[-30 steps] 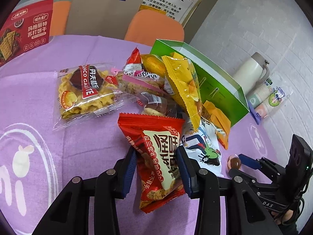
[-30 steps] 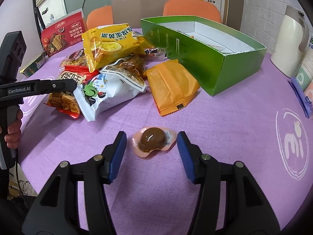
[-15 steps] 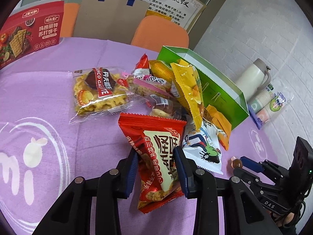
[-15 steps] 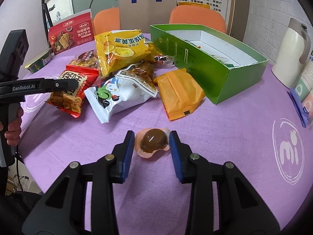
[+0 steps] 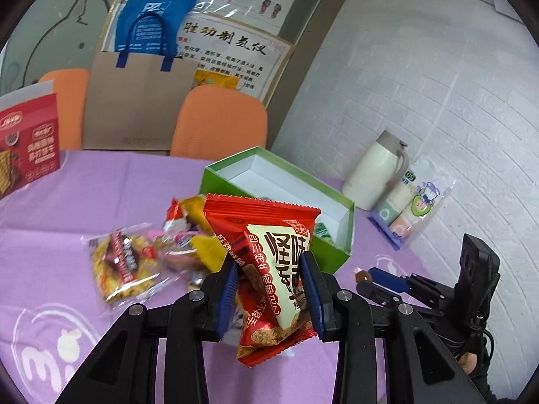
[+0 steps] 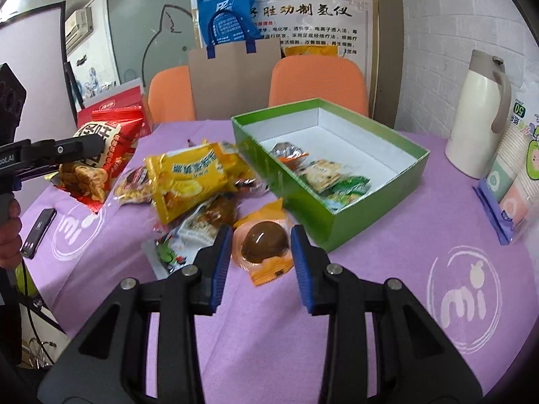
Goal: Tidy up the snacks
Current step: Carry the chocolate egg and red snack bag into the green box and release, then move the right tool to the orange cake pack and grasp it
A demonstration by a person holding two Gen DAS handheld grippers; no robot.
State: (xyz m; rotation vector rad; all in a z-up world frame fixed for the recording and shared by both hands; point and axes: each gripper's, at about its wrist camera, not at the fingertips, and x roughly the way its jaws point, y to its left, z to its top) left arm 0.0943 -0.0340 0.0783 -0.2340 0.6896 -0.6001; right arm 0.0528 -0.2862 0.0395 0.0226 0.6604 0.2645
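My left gripper [image 5: 269,289] is shut on a red snack bag [image 5: 269,269] and holds it in the air above the purple table. The same red bag [image 6: 101,155] shows at the left of the right wrist view. My right gripper [image 6: 261,254] is shut on a brown egg in a clear pink packet [image 6: 264,244], lifted off the table. A green box [image 6: 370,181] with a white inside stands just beyond, holding several small packets [image 6: 323,171]. A pile of snack bags [image 6: 188,181] lies left of the box.
A cream thermos jug [image 6: 478,118] and a pack of paper cups [image 6: 512,181] stand at the right. A red cracker box [image 5: 27,148] is at the far left, a black phone [image 6: 37,232] near the left table edge. Orange chairs [image 6: 316,84] stand behind the table.
Both grippers closed on their items and rose: the red bag and the egg packet left the table. Both views now look higher, towards the green box.
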